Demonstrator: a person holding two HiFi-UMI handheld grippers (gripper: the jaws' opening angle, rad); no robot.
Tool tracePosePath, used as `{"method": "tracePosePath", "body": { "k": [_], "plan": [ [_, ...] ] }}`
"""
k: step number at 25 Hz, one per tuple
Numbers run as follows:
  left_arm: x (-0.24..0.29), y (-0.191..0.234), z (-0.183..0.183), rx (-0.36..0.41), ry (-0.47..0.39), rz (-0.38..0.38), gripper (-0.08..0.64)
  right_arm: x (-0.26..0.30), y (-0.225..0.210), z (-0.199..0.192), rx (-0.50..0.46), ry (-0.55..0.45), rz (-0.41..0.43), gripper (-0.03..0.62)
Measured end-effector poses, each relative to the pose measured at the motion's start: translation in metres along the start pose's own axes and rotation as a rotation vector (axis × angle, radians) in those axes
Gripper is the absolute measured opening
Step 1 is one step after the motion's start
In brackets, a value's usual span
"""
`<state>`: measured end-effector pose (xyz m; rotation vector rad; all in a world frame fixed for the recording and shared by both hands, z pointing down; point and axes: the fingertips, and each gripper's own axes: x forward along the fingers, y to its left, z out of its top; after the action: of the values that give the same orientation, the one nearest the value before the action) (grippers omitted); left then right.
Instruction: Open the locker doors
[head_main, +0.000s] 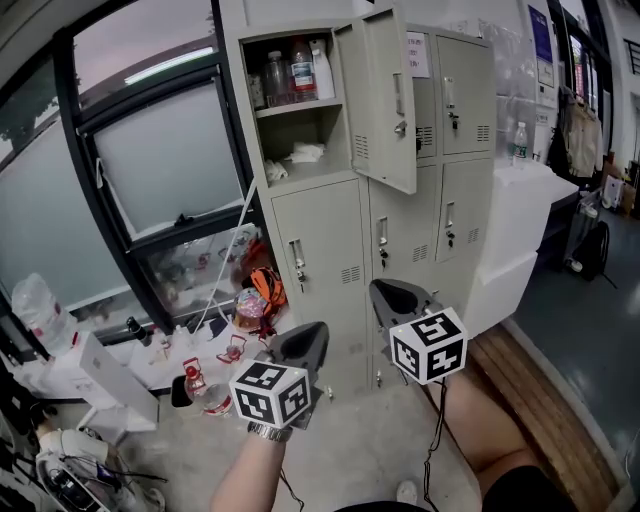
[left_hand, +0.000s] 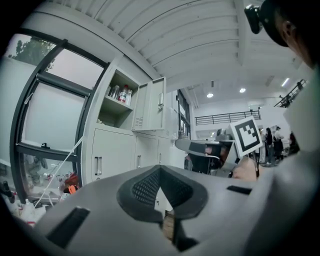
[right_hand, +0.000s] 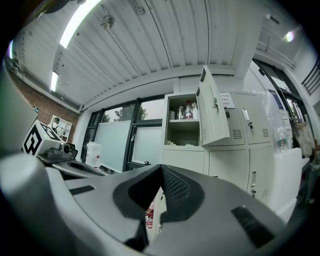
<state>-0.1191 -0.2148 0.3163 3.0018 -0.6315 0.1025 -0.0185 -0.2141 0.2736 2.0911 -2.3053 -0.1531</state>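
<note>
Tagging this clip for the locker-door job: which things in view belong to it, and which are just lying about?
Job: open top-left locker door; closed locker doors below and beside it; left gripper and right gripper, both shut, empty.
Lying about: bottles on the open shelf; water bottle on the white counter; clutter on the floor by the window.

Soft daylight comes through the large window (head_main: 160, 160) on the left, lighting the pale lockers (head_main: 320, 240) evenly with faint shadows. A ceiling strip light (right_hand: 75, 22) glares in the right gripper view. Every view bows strongly at its edges, with dark corners and a blurred near foreground.
</note>
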Motion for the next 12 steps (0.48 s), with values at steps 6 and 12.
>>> {"method": "tracePosePath", "body": {
  "k": [6, 12],
  "plan": [
    [-0.011, 0.004, -0.004, -0.004, 0.009, -0.02, -0.002, 0.0, 0.018, -0.006, 0.009, 0.014, -0.002, 0.0],
    [-0.018, 0.005, -0.005, 0.002, 0.009, -0.034, -0.002, -0.001, 0.028, -0.008, 0.012, 0.018, -0.008, 0.0]
  ]
}}
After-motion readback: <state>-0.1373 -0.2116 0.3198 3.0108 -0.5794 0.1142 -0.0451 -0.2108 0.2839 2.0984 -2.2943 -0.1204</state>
